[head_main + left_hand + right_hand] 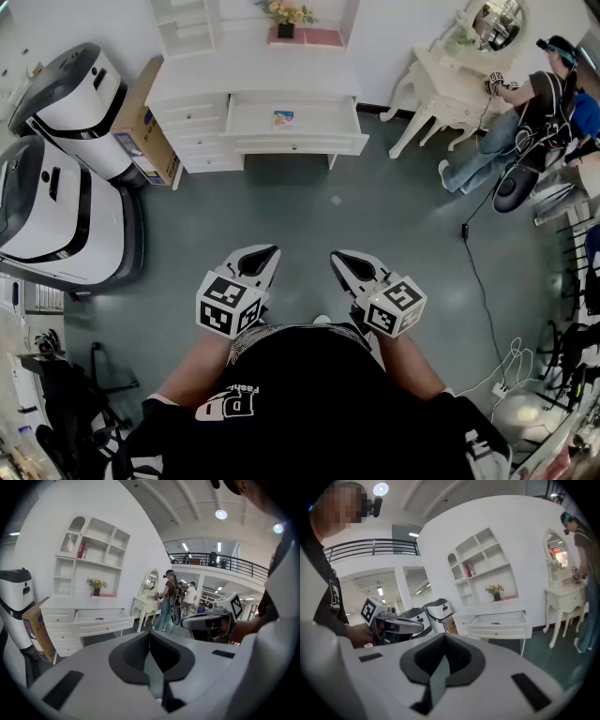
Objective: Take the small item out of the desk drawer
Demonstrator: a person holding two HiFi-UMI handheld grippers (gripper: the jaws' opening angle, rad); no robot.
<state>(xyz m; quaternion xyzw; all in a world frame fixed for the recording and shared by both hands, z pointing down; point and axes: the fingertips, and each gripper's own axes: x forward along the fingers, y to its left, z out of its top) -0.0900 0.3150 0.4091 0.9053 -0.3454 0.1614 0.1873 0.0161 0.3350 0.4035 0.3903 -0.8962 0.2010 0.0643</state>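
small item (pixel 283 119) — perhaps a card — beyond left gripper (pixel 268 252)

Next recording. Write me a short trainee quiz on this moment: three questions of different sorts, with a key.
1. True or false: the drawer stands pulled open, with the small item lying inside it.
2. Multiple choice: the left gripper is A) shut with nothing between its jaws, B) shut on the small item, C) open inside the drawer.
3. Short answer: which gripper touches the desk, the left one or the right gripper?

Key: 1 true. 2 A. 3 neither; both are held near the person's body, with bare floor between them and the desk.
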